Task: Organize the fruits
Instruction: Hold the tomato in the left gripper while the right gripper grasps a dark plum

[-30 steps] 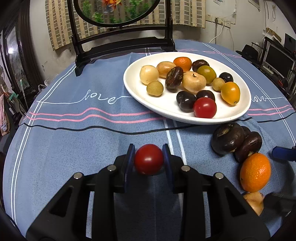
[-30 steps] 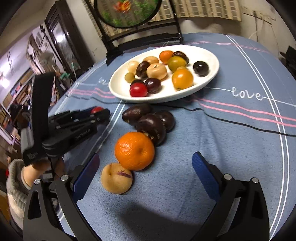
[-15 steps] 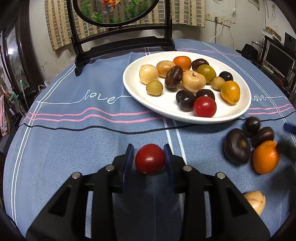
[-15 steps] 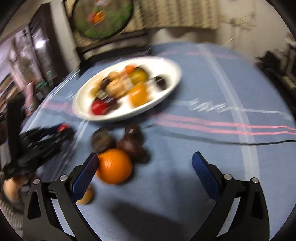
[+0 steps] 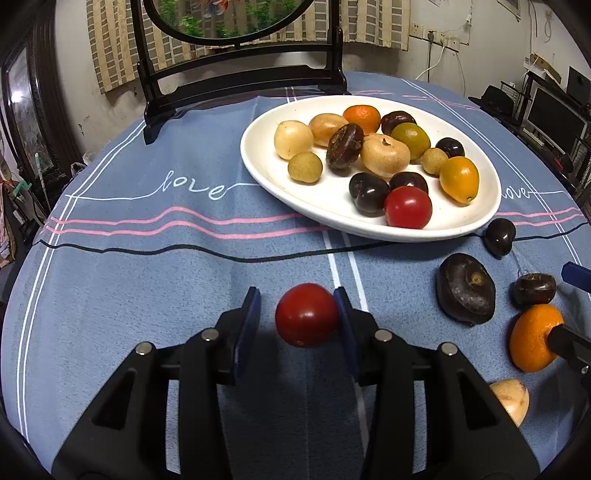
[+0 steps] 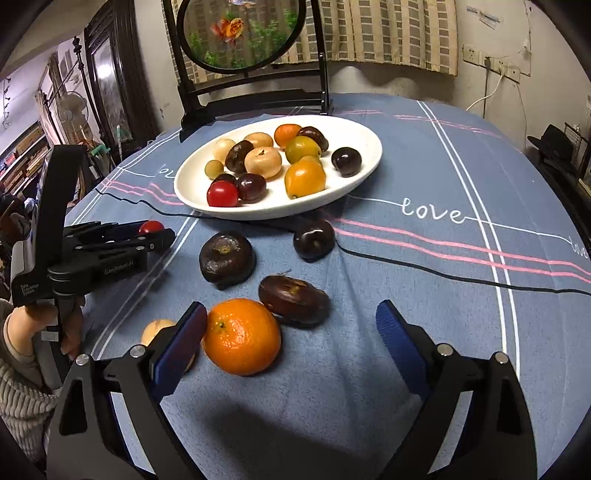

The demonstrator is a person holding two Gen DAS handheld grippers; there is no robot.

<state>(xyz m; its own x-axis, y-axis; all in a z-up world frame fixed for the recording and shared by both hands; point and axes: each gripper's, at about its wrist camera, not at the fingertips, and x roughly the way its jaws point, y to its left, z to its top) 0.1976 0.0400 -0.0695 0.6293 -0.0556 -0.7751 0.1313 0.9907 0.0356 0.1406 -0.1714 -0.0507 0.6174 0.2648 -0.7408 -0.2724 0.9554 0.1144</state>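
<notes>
A: Blue tablecloth over a round table, pink stripes and "love" in white script. Stands at the far edge: a black stand with a round goldfish screen. And the fruit?

B: Mostly heaped on a white oval plate, set toward the far side of the table. Loose on the cloth between plate and near edge: three dark fruits, an orange, a tan fruit and a red cherry tomato.

A: Left gripper?

B: Apart, having just been opening. Holds the cherry tomato between the pads without clamping it: clear gap at the pad on the left, the other pad right against the skin or nearly so. Lies toward the near edge, just left of the white double stripe. Gripped at the handle by a hand in a grey knitted sleeve.

A: Right gripper?

B: Wide apart, though just been closing a little. Straddles the orange, which sits just beside the pad on the left and well apart from the other. Not squeezed. Lies just beside it, on the plate side: an oblong dark fruit. Half hidden behind the same pad: the tan fruit, nearest the table's near edge.
</notes>
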